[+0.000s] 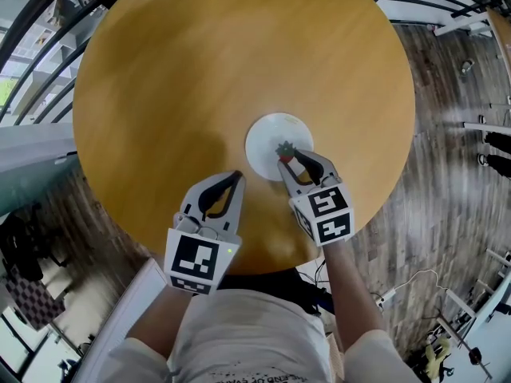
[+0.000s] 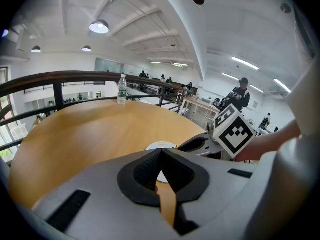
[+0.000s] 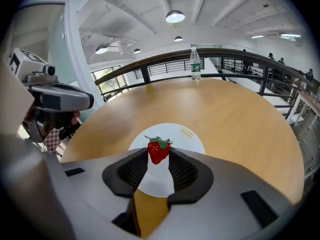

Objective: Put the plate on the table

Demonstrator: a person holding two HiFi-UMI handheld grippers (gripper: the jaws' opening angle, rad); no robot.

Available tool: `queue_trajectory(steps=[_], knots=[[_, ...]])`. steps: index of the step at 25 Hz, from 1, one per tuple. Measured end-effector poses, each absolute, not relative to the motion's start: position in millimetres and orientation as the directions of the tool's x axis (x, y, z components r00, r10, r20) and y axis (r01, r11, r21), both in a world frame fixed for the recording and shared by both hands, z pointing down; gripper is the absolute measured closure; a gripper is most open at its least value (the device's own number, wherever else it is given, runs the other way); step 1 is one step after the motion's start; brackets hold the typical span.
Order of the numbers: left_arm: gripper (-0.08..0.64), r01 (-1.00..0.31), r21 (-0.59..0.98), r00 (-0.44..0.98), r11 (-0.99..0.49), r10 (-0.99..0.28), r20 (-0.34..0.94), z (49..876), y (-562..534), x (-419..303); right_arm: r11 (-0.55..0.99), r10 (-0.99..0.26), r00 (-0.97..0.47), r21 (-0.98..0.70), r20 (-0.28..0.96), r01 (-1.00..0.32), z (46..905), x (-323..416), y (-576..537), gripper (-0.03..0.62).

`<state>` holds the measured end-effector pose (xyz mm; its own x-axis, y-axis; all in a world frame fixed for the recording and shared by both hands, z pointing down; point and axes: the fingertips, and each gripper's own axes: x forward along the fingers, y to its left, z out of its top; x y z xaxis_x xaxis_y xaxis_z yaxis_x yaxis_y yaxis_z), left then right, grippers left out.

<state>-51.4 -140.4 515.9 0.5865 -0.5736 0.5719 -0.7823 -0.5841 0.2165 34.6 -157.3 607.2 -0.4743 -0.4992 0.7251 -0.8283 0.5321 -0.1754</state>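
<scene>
A white plate (image 1: 268, 138) (image 3: 182, 135) (image 2: 159, 146) lies flat on the round wooden table (image 1: 200, 78), right of its middle. My right gripper (image 1: 286, 158) (image 3: 159, 153) hangs over the plate's near edge, shut on a red strawberry (image 3: 158, 151) (image 1: 284, 151) with green leaves held between its fingertips. My left gripper (image 1: 235, 177) (image 2: 161, 156) hovers over bare wood to the left of the plate, its jaws shut with nothing between them.
A clear water bottle (image 3: 195, 64) (image 2: 121, 89) stands at the table's far edge by a dark railing (image 3: 150, 64). The table's near rim lies just under both grippers. Wooden floor (image 1: 447, 198) spreads to the right, with cables and furniture legs on it.
</scene>
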Motion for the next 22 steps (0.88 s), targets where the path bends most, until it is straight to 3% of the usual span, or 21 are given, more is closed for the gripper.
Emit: queue_trajectory(steps=[22], knots=[[0.535, -0.810, 0.251, 0.559, -0.530, -0.568, 0.604, 537, -142, -63, 0.605, -0.446, -0.400, -0.060, 0.801, -0.794, 637, 34, -163, 0.448]])
